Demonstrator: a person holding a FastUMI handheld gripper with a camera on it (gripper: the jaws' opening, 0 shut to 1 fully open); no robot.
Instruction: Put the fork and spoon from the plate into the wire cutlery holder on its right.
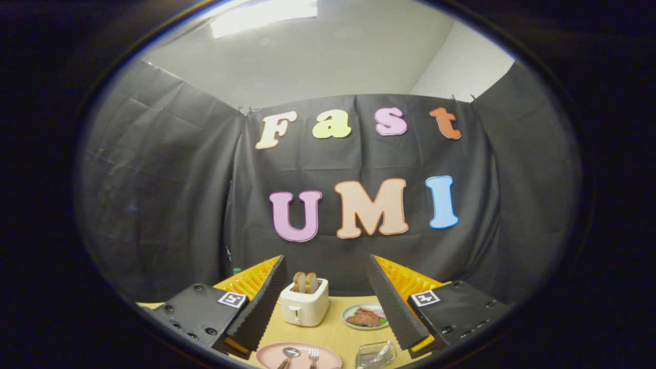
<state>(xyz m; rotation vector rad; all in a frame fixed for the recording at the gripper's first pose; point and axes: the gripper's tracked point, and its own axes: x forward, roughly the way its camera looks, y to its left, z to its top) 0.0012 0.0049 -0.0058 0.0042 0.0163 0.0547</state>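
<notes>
The gripper (328, 302) is held wide apart, holding nothing. Between the fingers, near, the spoon (288, 355) and fork (313, 355) lie on the pink plate (269, 354); the wire holder (375, 354) stands just beside. Both are judged light, stiff and slippery; the handles should be pinched.

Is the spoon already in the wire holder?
No, the spoon lies on the pink plate beside the fork, left of the wire holder, with the open gripper holding nothing.
</notes>
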